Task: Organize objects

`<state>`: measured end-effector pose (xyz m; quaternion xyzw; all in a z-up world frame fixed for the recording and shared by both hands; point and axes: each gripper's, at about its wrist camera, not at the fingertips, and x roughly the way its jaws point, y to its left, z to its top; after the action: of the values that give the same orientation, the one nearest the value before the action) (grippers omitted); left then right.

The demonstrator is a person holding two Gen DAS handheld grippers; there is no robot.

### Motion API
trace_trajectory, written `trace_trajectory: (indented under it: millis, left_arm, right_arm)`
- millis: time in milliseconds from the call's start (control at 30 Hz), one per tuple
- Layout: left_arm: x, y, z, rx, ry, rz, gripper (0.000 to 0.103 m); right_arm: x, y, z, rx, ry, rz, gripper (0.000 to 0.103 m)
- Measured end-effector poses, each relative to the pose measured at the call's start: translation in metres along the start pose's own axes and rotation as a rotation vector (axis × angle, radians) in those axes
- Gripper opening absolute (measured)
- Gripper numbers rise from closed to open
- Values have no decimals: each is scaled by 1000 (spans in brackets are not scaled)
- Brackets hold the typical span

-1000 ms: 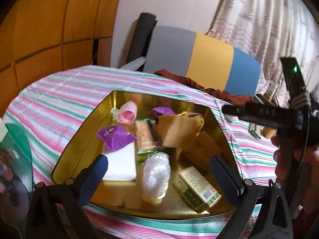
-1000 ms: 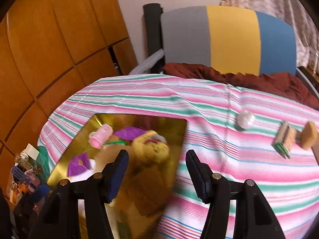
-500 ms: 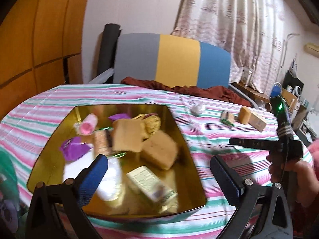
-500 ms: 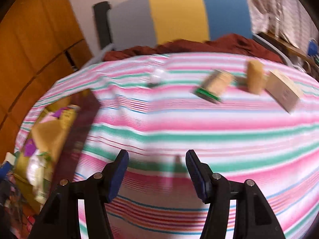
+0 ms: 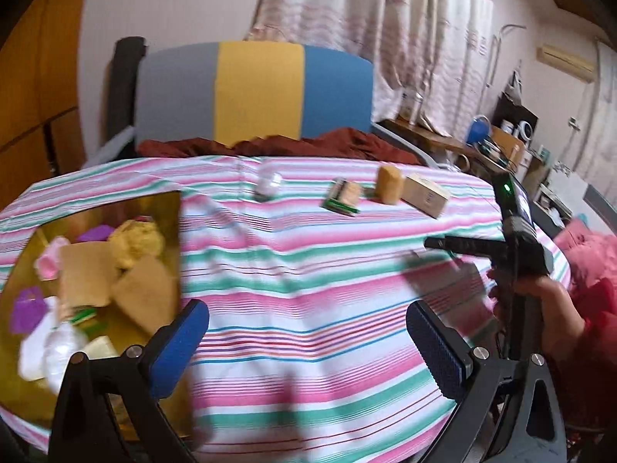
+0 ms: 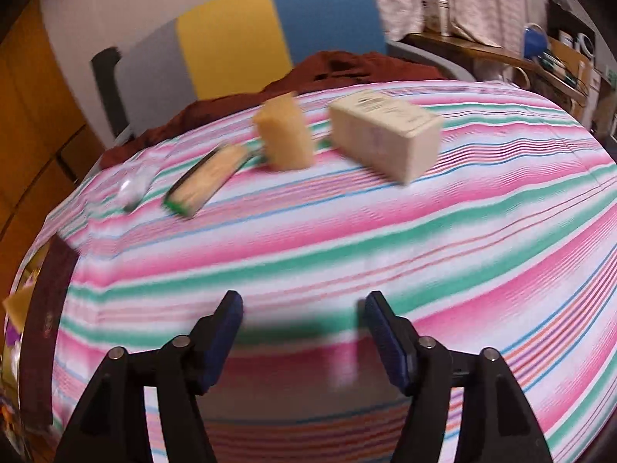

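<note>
A gold tray (image 5: 169,208) at the left of the striped table holds several packets and boxes. Farther back on the cloth lie a clear round thing (image 5: 268,184), a green-edged packet (image 5: 343,197) (image 6: 208,177), a tan block (image 5: 390,184) (image 6: 285,135) and a cream box (image 5: 426,195) (image 6: 385,135). My left gripper (image 5: 306,347) stands wide open over bare cloth beside the tray, nothing between its fingers. My right gripper (image 6: 304,337) hangs low over the cloth in front of the block and box; its jaws are opening and empty. The left wrist view shows a hand (image 5: 540,308) holding it at the right.
A chair (image 5: 254,92) with grey, yellow and blue panels stands behind the table, a dark red cloth (image 5: 277,144) draped at its seat. A cluttered shelf (image 5: 493,142) runs along the back right under curtains. Wood panelling (image 6: 27,115) lines the left wall.
Both grippers swung right, away from the tray. The tray slid to the left edge of both views; the box, block and packet came close before the right gripper, whose jaws widened.
</note>
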<state>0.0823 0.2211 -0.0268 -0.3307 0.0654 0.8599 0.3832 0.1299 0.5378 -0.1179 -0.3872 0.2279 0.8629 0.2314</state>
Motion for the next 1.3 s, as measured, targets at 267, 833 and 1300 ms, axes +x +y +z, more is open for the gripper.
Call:
trace_trajectory:
  millis: [267,833,1300]
  left_arm:
    - [27,-25,-5,20,84,-20,103]
    - [61,-34,2,2,158,2,103]
    - [111,-48,38,2,173,15,103]
  right_arm:
    - [5,-43,55,24,-112,-104,75]
    - [60,-53,108,-109,-114,-87,80]
    - [51,-45,78,-94,-149,-122,54]
